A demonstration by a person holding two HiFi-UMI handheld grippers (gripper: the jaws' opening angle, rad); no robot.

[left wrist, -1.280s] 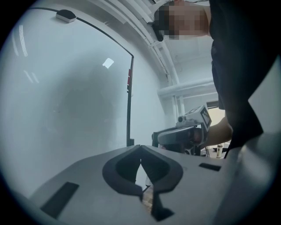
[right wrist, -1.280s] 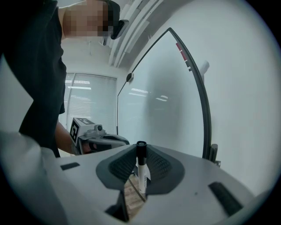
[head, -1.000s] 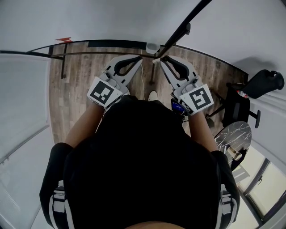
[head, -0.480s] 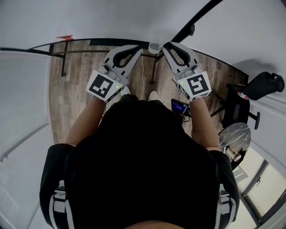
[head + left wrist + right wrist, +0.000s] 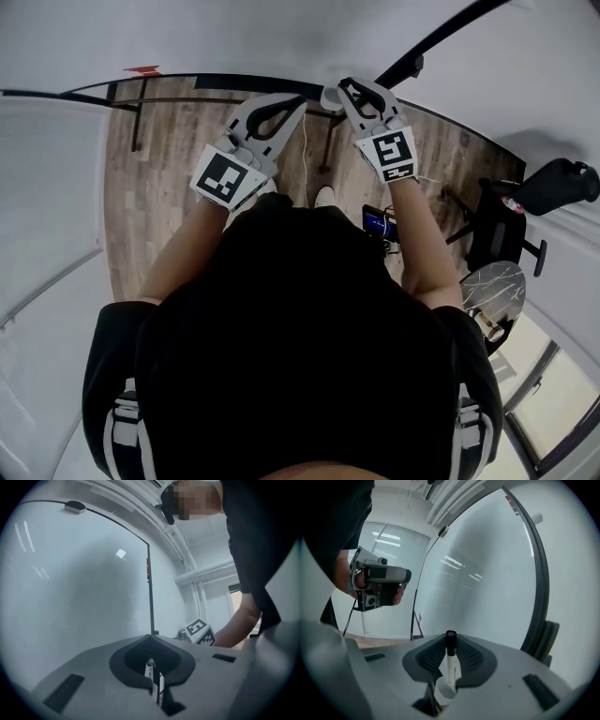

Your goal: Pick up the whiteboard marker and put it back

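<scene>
I see glossy, smooth whiteboard (image 5: 487, 583); floor (image 5: 159, 187) under it wood-look planks. By it, whiteboard marker (image 5: 451, 663): smooth white plastic w/ black cap; right gripper (image 5: 450, 639) pads (image 5: 471, 657) ribbed, matt black.

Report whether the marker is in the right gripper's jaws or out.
In. The marker sits clamped between the jaws of the right gripper, black end pointing away.

Head view looks steeply down; gripper views share the whiteboard (image 5: 487, 573).
</scene>
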